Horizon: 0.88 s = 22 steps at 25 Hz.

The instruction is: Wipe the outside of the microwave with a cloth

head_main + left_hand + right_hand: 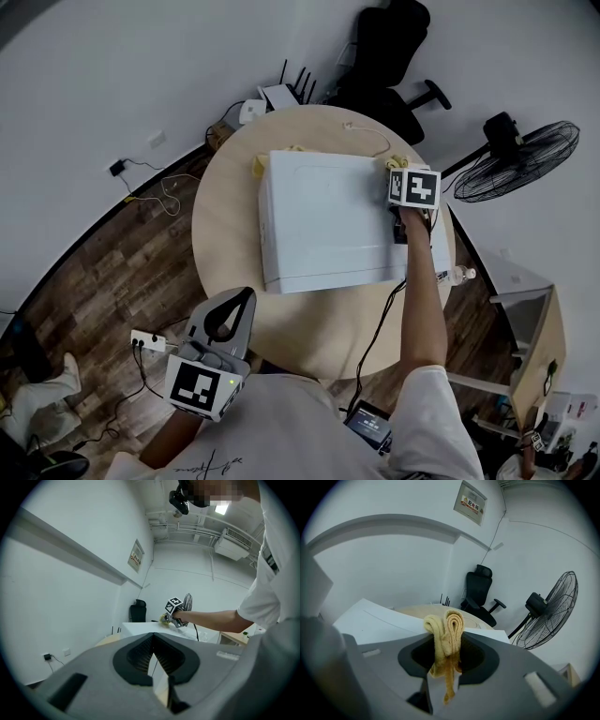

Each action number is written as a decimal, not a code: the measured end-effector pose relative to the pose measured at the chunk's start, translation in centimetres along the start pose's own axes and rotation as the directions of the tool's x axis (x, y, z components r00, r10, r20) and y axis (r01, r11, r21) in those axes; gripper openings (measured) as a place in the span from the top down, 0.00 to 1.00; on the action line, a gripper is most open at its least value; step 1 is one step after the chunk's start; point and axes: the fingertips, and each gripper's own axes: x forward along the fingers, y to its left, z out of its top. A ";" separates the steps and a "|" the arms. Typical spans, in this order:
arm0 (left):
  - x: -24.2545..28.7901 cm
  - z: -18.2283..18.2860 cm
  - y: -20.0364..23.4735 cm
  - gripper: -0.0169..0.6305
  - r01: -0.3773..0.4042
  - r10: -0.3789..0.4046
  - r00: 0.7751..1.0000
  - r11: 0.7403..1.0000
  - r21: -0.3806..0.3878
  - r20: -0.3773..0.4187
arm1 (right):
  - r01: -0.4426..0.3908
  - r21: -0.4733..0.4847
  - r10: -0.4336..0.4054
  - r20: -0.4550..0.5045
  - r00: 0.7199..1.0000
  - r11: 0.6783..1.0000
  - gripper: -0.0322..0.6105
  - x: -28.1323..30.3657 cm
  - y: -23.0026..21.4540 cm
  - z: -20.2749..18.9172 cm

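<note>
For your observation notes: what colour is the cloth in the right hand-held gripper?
Yellow cloth, clearest in the right gripper view.

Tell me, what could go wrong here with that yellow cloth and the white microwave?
1. The cloth is bunched in the right gripper with only a small fold sticking out, so hard plastic might scrape the microwave.
2. The left gripper hangs shut and empty off the table; nothing steadies the microwave, so a firm push might slide it.
3. A black cable trails beside the person's forearm and could snag.
</note>
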 end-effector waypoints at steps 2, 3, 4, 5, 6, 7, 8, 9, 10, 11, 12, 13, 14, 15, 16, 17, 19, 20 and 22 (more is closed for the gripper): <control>-0.4 0.0 0.3 0.99 0.001 -0.001 1.000 1.000 0.002 -0.001 | -0.007 0.001 0.007 0.001 1.000 1.000 0.75 -0.1 0.9 0.1; -0.6 0.0 0.3 0.99 0.002 -0.002 1.000 1.000 0.002 -0.001 | -0.011 0.002 0.011 0.001 1.000 1.000 0.75 -0.2 1.4 0.2; -0.8 0.0 0.4 0.99 0.003 -0.003 1.000 1.000 0.003 -0.001 | -0.014 0.002 0.014 0.002 1.000 1.000 0.75 -0.3 1.9 0.2; -1.0 0.0 0.4 0.99 0.005 -0.005 1.000 1.000 0.003 -0.001 | -0.018 0.002 0.018 0.003 1.000 1.000 0.75 -0.4 2.3 0.2; -1.1 0.0 0.3 0.99 0.007 -0.007 1.000 1.000 0.005 0.000 | -0.021 0.001 0.021 0.005 1.000 1.000 0.75 -0.5 2.7 0.3; -1.3 0.1 0.3 0.99 0.010 -0.010 1.000 1.000 0.006 0.001 | -0.024 0.001 0.024 0.006 1.000 1.000 0.75 -0.6 3.1 0.4; -1.4 0.1 0.3 0.99 0.011 -0.011 1.000 1.000 0.007 0.001 | -0.026 0.000 0.026 0.007 1.000 1.000 0.75 -0.7 3.6 0.4; -1.6 0.1 0.4 0.99 0.011 -0.011 1.000 1.000 0.007 0.001 | -0.029 -0.002 0.029 0.008 1.000 1.000 0.75 -0.8 4.0 0.5; -1.8 0.1 0.4 0.99 0.009 -0.009 1.000 1.000 0.006 0.001 | -0.032 -0.006 0.032 0.009 0.999 0.999 0.75 -0.8 4.5 0.6; -2.0 0.1 0.4 0.99 0.008 -0.008 1.000 1.000 0.005 0.002 | -0.036 -0.011 0.036 0.010 0.999 0.999 0.75 -0.9 5.0 0.7; -2.1 0.1 0.4 0.99 0.007 -0.007 1.000 1.000 0.004 0.002 | -0.040 -0.016 0.040 0.011 0.999 0.999 0.75 -0.9 5.4 0.8; -2.2 0.1 0.4 0.99 0.007 -0.007 1.000 1.000 0.004 0.002 | -0.045 -0.022 0.045 0.011 0.999 0.999 0.75 -1.0 5.8 1.0; -2.3 0.0 0.4 0.99 0.008 -0.008 1.000 1.000 0.004 0.001 | -0.048 -0.026 0.048 0.012 0.999 0.999 0.75 -1.1 6.3 1.1; -2.4 0.0 0.3 0.99 0.012 -0.012 1.000 1.000 0.005 -0.002 | -0.050 -0.029 0.050 0.013 0.999 0.998 0.75 -1.1 6.7 1.2; -2.5 -0.1 0.2 0.99 0.018 -0.018 1.000 1.000 0.004 -0.004 | -0.051 -0.032 0.052 0.015 0.999 0.998 0.75 -1.2 7.1 1.3; -2.6 -0.2 0.0 0.99 0.027 -0.027 1.000 1.000 0.003 -0.006 | -0.052 -0.036 0.053 0.017 0.998 0.998 0.75 -1.3 7.6 1.3; -2.8 -0.3 -0.3 0.99 0.039 -0.039 0.999 0.999 0.001 -0.010 | -0.062 -0.039 0.063 0.024 0.998 0.997 0.75 -1.5 8.5 1.6; -2.9 -0.4 -0.4 0.99 0.040 -0.040 0.999 0.999 0.001 -0.012 | -0.070 -0.040 0.071 0.027 0.997 0.997 0.75 -1.6 9.1 1.8; -3.1 -0.4 -0.4 0.99 0.037 -0.037 0.999 0.999 0.001 -0.015 | -0.089 -0.046 0.090 0.032 0.995 0.995 0.75 -1.6 10.4 2.1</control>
